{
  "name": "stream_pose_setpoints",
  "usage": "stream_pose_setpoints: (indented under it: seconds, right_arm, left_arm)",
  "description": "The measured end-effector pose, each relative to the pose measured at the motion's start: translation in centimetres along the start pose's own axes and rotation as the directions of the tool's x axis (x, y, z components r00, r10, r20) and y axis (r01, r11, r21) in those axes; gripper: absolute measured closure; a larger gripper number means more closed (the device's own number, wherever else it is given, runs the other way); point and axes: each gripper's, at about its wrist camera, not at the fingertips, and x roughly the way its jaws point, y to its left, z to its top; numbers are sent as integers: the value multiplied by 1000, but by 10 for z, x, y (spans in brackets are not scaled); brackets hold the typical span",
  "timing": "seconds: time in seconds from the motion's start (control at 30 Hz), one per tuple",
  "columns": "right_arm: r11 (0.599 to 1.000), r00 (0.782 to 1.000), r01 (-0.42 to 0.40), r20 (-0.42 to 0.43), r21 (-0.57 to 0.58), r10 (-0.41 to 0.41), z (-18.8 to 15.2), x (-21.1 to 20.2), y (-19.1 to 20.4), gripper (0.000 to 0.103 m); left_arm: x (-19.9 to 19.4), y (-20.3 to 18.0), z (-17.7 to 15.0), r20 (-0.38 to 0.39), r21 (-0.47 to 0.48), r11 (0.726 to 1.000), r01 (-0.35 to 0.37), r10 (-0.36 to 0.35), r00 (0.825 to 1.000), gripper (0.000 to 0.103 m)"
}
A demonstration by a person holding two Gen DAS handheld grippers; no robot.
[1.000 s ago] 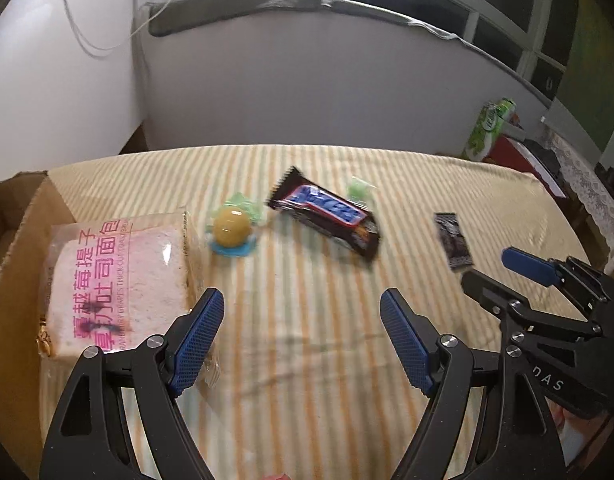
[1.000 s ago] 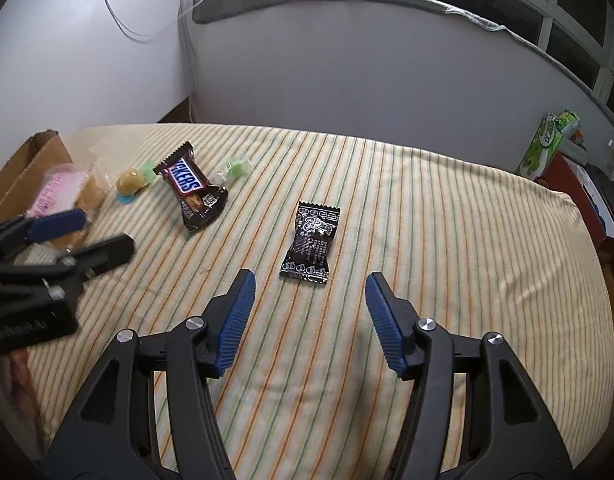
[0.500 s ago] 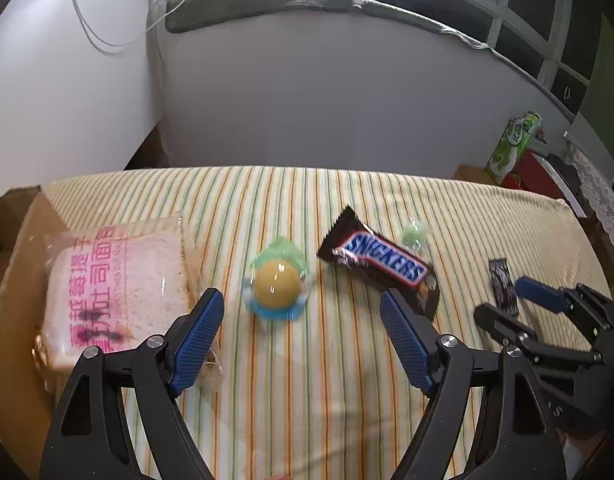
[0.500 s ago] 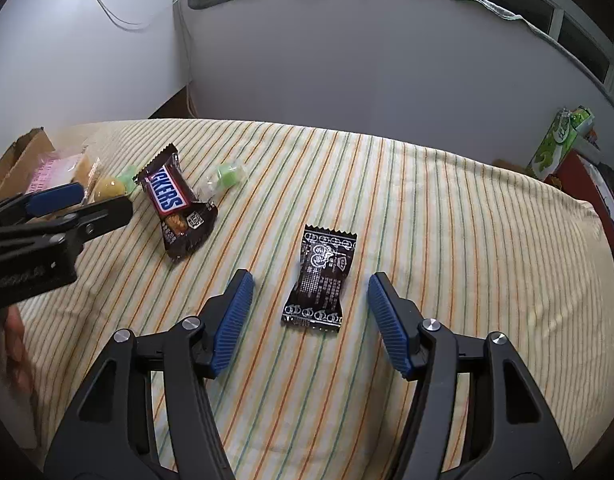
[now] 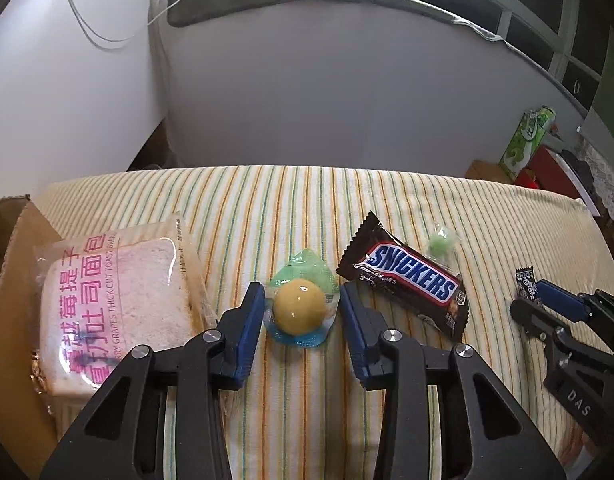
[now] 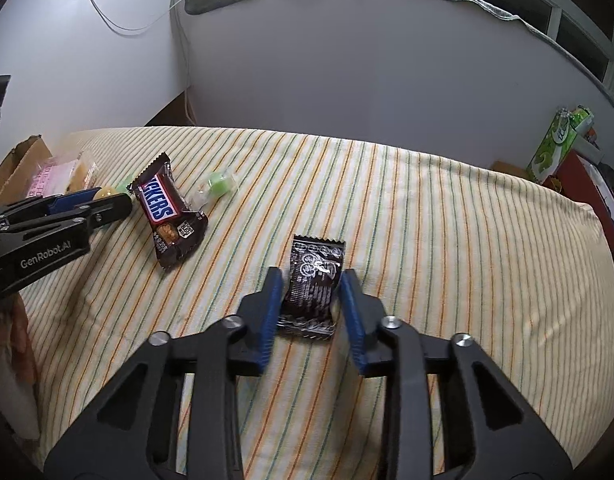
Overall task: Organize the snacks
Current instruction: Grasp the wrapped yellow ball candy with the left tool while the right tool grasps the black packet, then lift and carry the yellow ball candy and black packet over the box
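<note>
My left gripper [image 5: 301,310] is open with its blue pads on either side of a yellow ball snack in a green and blue wrapper [image 5: 299,307], not pressing it. My right gripper [image 6: 311,294] is open around a small black sachet [image 6: 315,280] lying on the striped cloth; the pads stand close to its sides. A Snickers bar [image 5: 407,276] lies right of the yellow snack and also shows in the right wrist view [image 6: 167,210]. A small green candy [image 5: 441,245] lies behind it.
A bagged slice of toast [image 5: 115,304] rests on a cardboard box [image 5: 11,264] at the left table edge. The striped tablecloth [image 6: 447,220] covers the table. A green carton [image 6: 555,148] and red box stand beyond the far right corner. A white wall panel is behind.
Both grippers moved forward and down and narrowed. The left now brackets the yellow snack; the right now brackets the black sachet.
</note>
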Motion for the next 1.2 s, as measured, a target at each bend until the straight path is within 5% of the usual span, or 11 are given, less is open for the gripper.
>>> stream_pose_setpoints:
  seconds: [0.67,1.2]
  right_arm:
    - [1000,1000,-12,-2,18,12,-43,-42,11,77]
    - [1000,997,19,77,18,-21,-73,-110,40,77]
  left_arm:
    - [-56,7,-60,6,25,996,81,-81,997,72]
    - [-134,12,-85,148,77,995,60,-71,986,72]
